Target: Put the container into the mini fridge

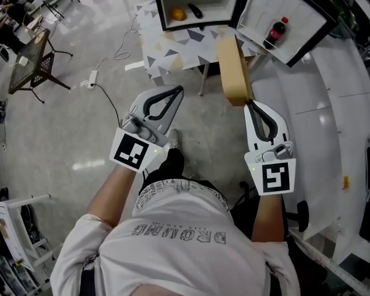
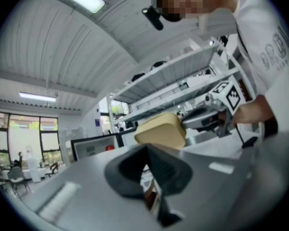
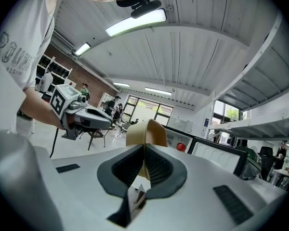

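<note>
A tan container point(image 1: 233, 68) hangs in front of the open mini fridge point(image 1: 197, 5), held by its rim in my right gripper point(image 1: 249, 104), which is shut on it. In the right gripper view the container's thin wall point(image 3: 145, 130) rises from between the closed jaws of the right gripper point(image 3: 144, 150). My left gripper point(image 1: 177, 92) is shut and empty, level with the right one and to its left. From the left gripper view, the container point(image 2: 161, 129) shows beyond the left gripper point(image 2: 147, 150). The fridge door point(image 1: 287, 17) stands open to the right.
Inside the fridge lie an orange point(image 1: 179, 14) and a dark object point(image 1: 195, 10); a cola bottle point(image 1: 276, 32) stands in the door shelf. The fridge sits on a triangle-patterned table point(image 1: 172, 45). A white bench point(image 1: 339, 116) runs along the right. A power strip point(image 1: 92, 77) lies on the floor.
</note>
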`<action>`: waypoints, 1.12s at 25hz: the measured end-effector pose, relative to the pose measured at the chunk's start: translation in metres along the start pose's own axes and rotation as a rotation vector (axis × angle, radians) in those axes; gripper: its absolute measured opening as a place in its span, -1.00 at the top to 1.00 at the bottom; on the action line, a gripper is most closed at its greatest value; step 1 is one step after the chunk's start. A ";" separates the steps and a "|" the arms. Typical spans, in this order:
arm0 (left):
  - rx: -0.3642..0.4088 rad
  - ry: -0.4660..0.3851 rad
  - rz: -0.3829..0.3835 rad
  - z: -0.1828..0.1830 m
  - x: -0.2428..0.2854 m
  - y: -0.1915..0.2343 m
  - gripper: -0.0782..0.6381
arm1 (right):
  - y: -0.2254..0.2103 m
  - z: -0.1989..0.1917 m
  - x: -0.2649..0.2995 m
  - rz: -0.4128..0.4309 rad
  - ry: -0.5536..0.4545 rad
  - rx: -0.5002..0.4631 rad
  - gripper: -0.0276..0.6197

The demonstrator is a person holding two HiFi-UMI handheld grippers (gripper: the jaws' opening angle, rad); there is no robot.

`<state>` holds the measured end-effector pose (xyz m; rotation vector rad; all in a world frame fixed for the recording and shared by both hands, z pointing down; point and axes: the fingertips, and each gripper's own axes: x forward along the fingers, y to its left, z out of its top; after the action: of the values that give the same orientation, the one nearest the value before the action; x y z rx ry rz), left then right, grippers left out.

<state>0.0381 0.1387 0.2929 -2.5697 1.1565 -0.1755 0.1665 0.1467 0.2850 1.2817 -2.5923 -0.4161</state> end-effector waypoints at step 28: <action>-0.067 0.018 -0.017 -0.104 0.118 0.249 0.76 | -0.065 -0.015 0.282 -0.009 0.106 -0.021 0.88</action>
<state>-0.0843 -0.1292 0.3057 -2.6424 1.1660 -0.1665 0.0508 -0.1192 0.2964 1.2733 -2.4891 -0.3650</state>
